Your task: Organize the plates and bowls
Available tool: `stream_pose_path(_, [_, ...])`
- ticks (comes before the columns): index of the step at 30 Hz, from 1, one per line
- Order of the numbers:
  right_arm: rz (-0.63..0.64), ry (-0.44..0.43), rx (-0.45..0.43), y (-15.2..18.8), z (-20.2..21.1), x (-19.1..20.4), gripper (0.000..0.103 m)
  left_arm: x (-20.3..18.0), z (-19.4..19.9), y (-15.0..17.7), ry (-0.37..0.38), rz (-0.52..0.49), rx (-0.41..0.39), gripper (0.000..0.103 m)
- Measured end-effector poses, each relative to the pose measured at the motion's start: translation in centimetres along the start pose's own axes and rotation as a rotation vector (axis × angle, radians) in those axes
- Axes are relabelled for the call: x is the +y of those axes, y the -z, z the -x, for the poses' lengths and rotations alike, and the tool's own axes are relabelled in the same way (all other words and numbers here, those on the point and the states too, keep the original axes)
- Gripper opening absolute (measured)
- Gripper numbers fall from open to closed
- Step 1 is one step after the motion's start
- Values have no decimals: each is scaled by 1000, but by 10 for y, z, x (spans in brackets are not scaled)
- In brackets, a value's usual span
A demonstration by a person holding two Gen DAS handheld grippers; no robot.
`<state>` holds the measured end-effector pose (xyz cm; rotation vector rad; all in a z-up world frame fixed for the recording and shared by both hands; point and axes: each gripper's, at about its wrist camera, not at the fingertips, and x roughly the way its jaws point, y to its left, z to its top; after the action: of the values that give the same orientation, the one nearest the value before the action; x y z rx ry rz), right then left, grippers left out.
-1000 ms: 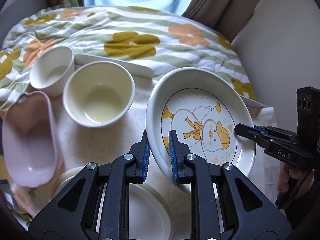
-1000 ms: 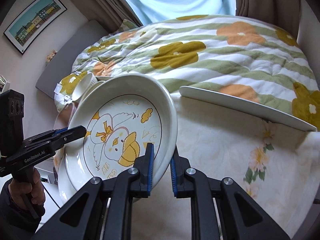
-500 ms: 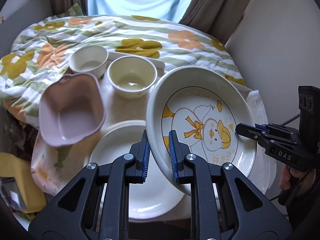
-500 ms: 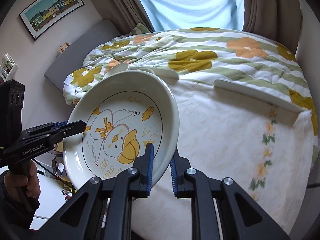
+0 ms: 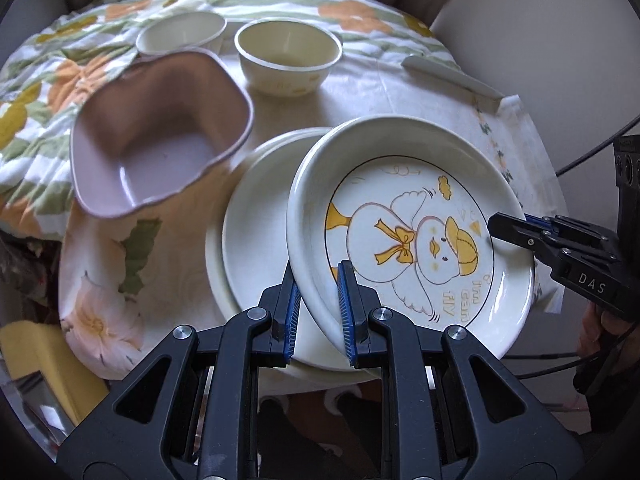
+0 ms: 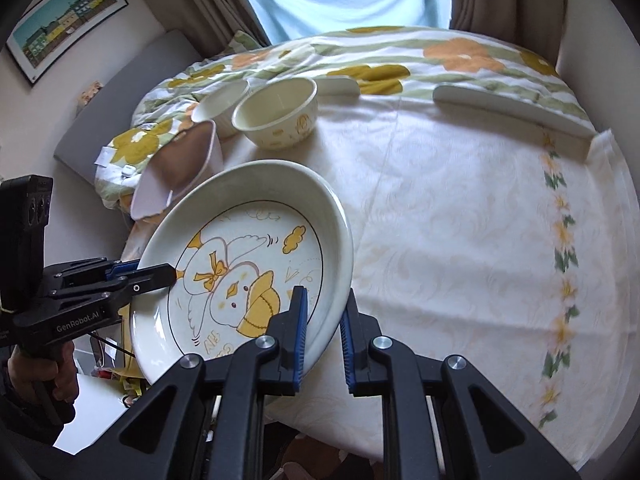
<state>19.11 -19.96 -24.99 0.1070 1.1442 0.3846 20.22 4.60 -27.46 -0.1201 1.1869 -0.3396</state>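
Carrying the duck plate (image 5: 420, 224) two-handed: my left gripper (image 5: 318, 312) has its fingers clamped on the near-left rim, my right gripper (image 6: 322, 334) clamped on the opposite rim. Plate sits tilted, mid-frame in the left view, hanging over the plain white plates (image 5: 260, 216) stacked at the near edge of the surface (image 6: 460, 220).

To do this well, I'd level the plate first, centre it over the stack, lower both hands evenly, then let go together; uneven release would probably clatter or slide it.

Room: pink bowl (image 5: 160, 136) is close at left-centre and looks tilted, so keep the rim off it. Cream bowl (image 5: 288, 56) and small white bowl (image 5: 180, 36) at top are well apart. Right side of the cloth is open. Stack sits right at the near edge, so no overshoot toward me.
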Motion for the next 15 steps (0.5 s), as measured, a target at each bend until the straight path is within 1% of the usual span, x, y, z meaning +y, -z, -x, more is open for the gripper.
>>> stream_pose_path(7, [-50, 51, 6, 9, -13, 3, 14, 10, -22, 0, 31, -36, 30, 16])
stream_pose_path(10, [-74, 42, -8, 10, -12, 4, 14, 12, -26, -1, 38, -40, 41, 16])
stream_pose_path(15, [-71, 56, -4, 10, -13, 12, 14, 11, -31, -3, 11, -59, 47, 16])
